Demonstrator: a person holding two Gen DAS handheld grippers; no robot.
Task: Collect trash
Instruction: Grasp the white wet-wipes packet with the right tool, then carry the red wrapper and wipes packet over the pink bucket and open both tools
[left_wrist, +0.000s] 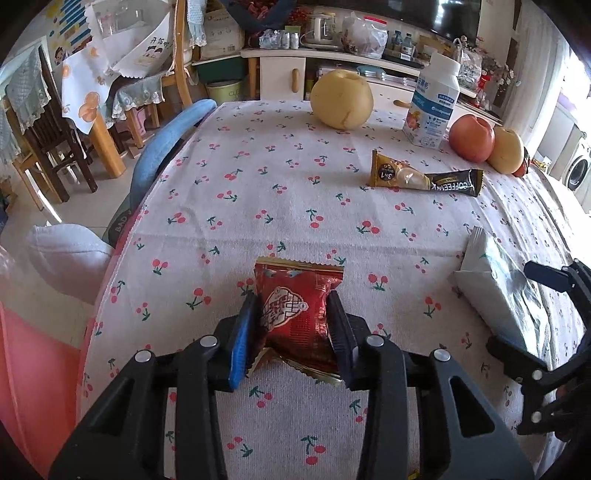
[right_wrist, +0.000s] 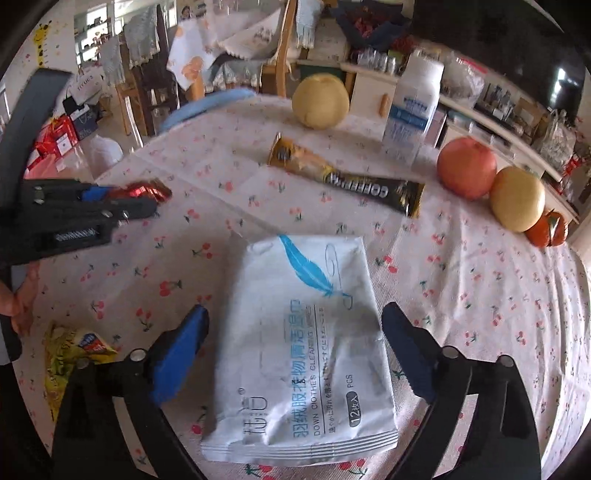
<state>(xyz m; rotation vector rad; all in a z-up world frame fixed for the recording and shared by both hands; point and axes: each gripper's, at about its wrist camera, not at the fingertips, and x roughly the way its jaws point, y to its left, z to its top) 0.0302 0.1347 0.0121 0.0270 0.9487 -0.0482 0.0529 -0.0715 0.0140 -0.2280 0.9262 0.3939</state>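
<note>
Left wrist view: left gripper (left_wrist: 293, 321) clenched on the red snack wrapper (left_wrist: 297, 299), pads pressing both long edges, wrapper on the cherry-print tablecloth (left_wrist: 258, 192) near the table's front edge.

Right wrist view: right gripper (right_wrist: 295, 350) spread wide, nothing held. White wipes packet (right_wrist: 306, 347) lay flat between its fingers, untouched by either pad, long axis running straight ahead along the fingers. Jaws straddled the short width, so probably a closing pinch would take it. Coffee sachet (right_wrist: 347, 175) farther back, lying crosswise; yellow wrapper (right_wrist: 74, 350) just left of the right gripper.
</note>
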